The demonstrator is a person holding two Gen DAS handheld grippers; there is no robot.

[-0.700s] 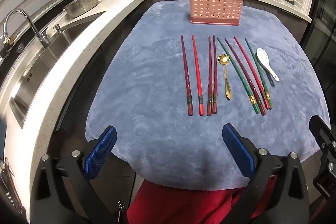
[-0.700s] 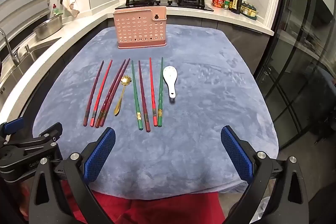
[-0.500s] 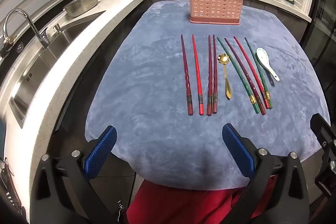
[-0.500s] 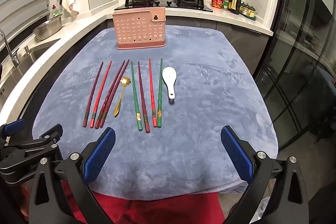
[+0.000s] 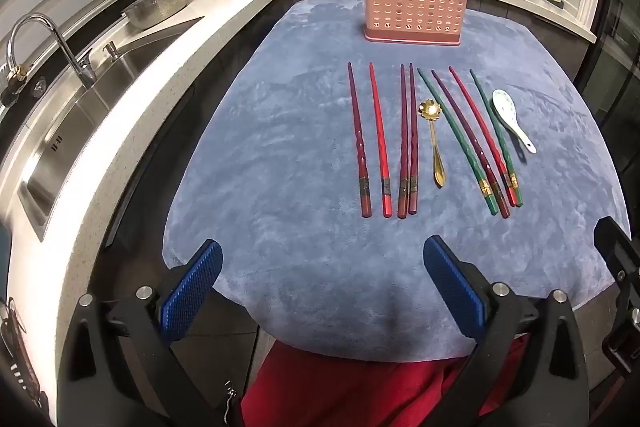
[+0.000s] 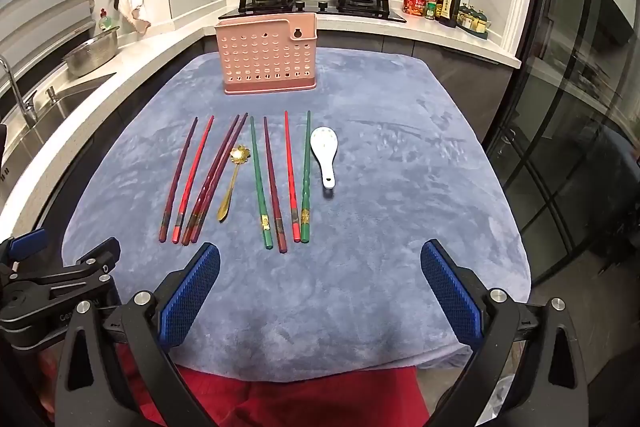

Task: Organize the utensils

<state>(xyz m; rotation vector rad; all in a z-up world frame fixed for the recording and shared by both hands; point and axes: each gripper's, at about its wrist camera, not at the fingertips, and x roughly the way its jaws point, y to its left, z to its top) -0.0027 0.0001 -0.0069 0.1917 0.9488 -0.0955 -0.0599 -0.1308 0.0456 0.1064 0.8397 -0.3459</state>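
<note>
Hovering over the near cloth edge, the left gripper (image 5: 320,287) and right gripper (image 6: 320,287) are both spread wide and empty. Nothing has shifted over the last moment, so the sorting looks not yet begun. Ahead of both lie eight chopsticks (image 6: 273,183), a gold spoon (image 6: 232,183) and a white spoon (image 6: 325,153), long axes running away from the grippers, thick ends nearest, tips and bowls toward the pink holder (image 6: 266,61) beyond them.
</note>
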